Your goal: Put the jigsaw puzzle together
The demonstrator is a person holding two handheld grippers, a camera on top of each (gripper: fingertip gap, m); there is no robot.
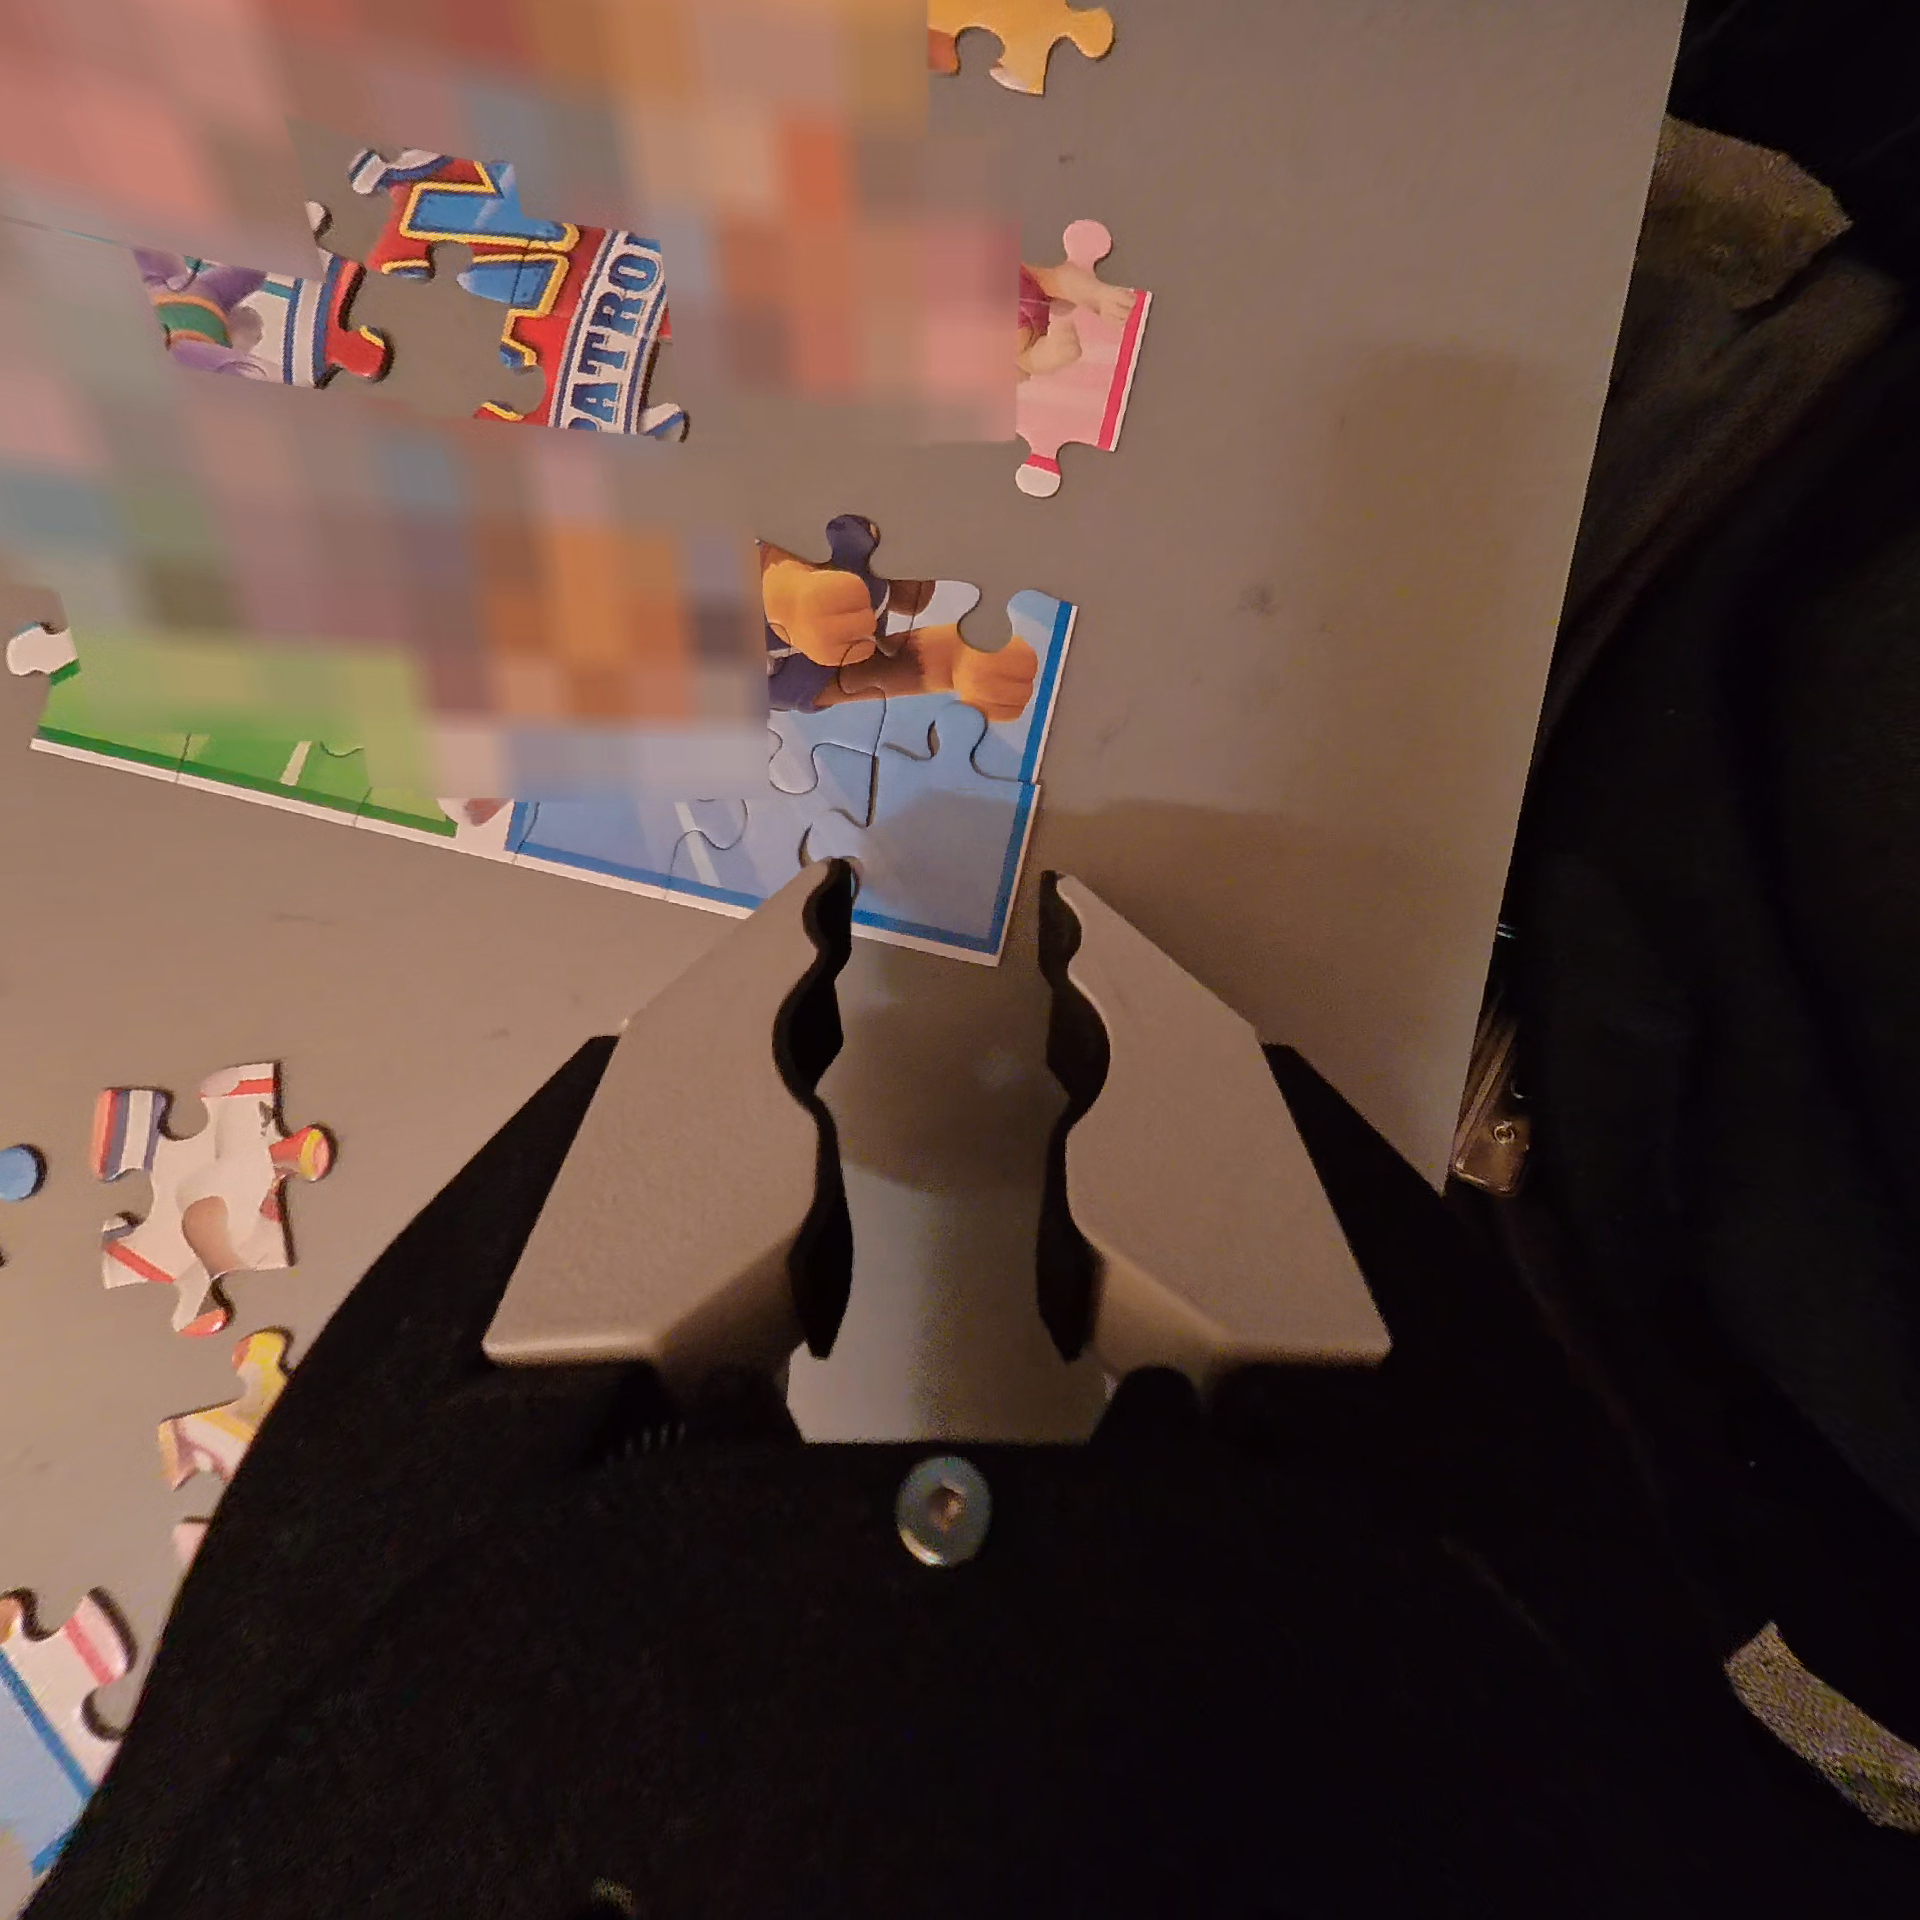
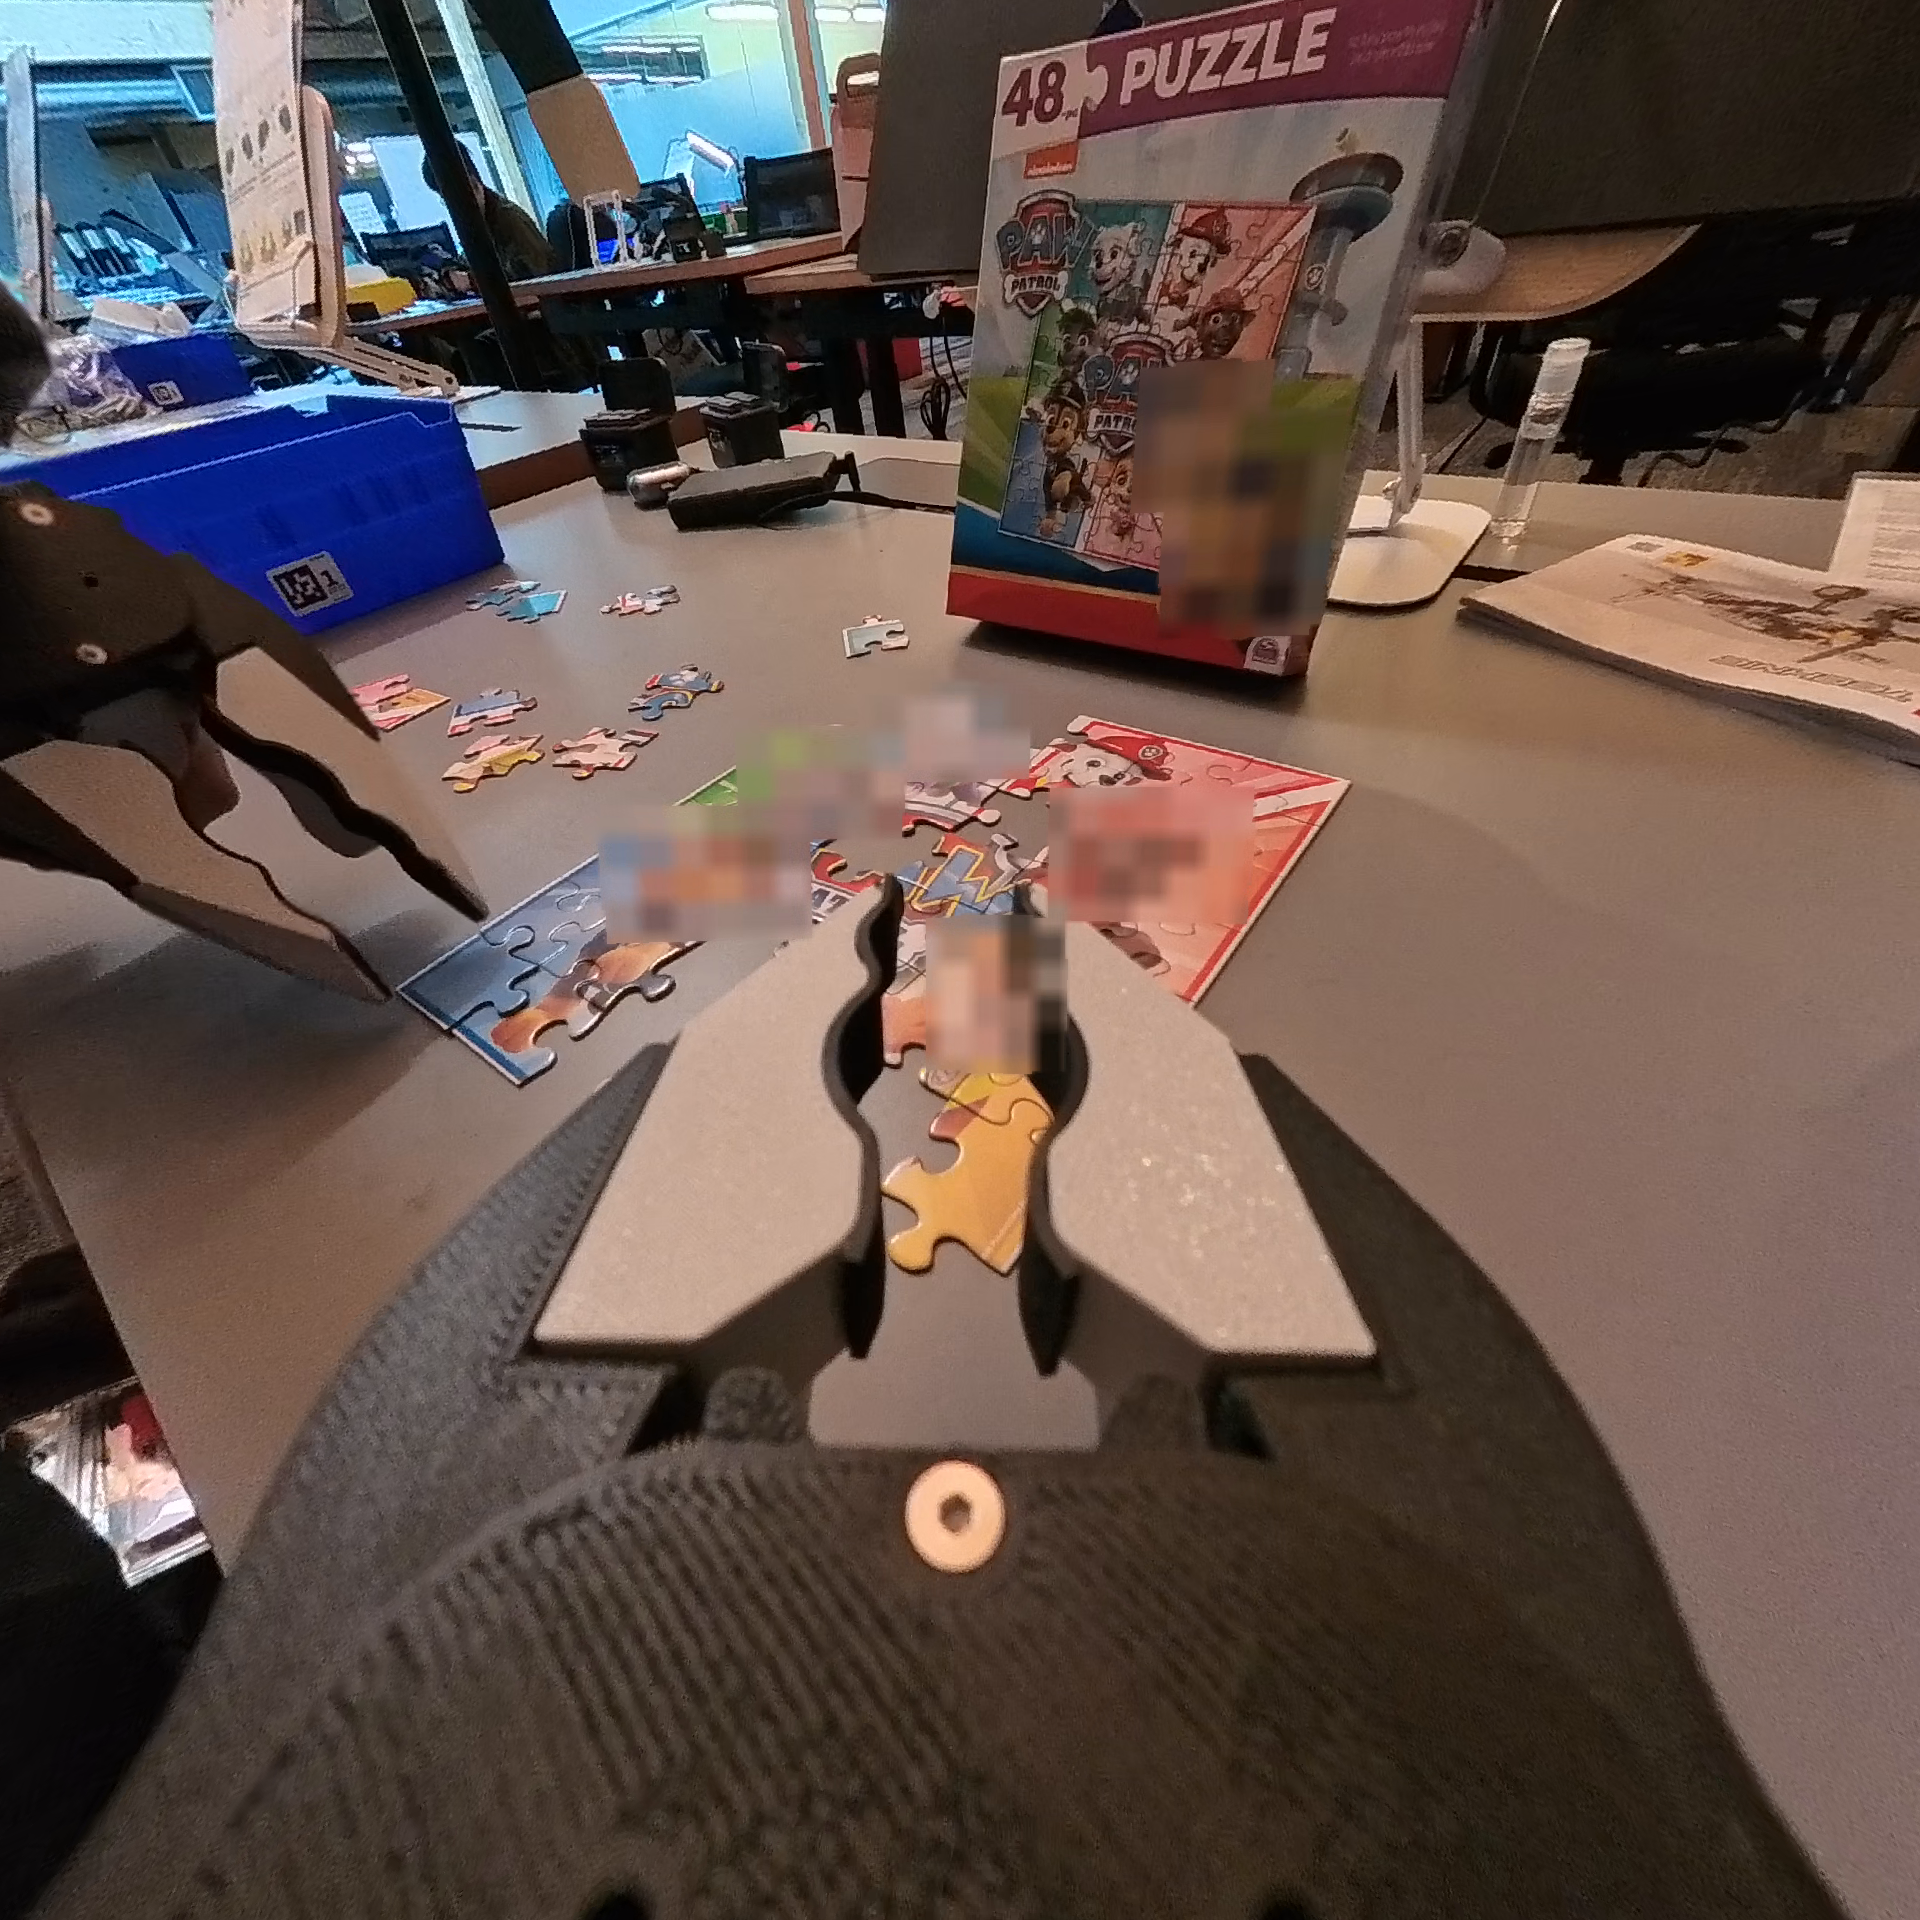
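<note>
A partly built cartoon jigsaw (image 1: 914,727) lies on a grey table (image 1: 1299,520). My left gripper (image 1: 940,883) is open, and its tips hover over the blue corner piece (image 1: 935,842) of the jigsaw with nothing between the pads. It also shows in the right wrist view (image 2: 436,951), tips down at that blue corner (image 2: 488,977). My right gripper (image 2: 966,904) is low over the opposite side of the jigsaw, with its fingers a little apart. Joined yellow pieces (image 2: 966,1184) lie on the table and show through the gap. The same yellow pieces (image 1: 1023,42) lie at the top of the left wrist view.
Loose pieces lie at the left (image 1: 208,1184) and on the far table (image 2: 499,707). A pink edge piece (image 1: 1091,353) lies apart. The puzzle box (image 2: 1195,312) stands behind the jigsaw, with a blue crate (image 2: 312,499) far left and a booklet (image 2: 1714,644) right. The table edge (image 1: 1558,727) is close. Tip to tip, the grippers are about 20 centimeters apart.
</note>
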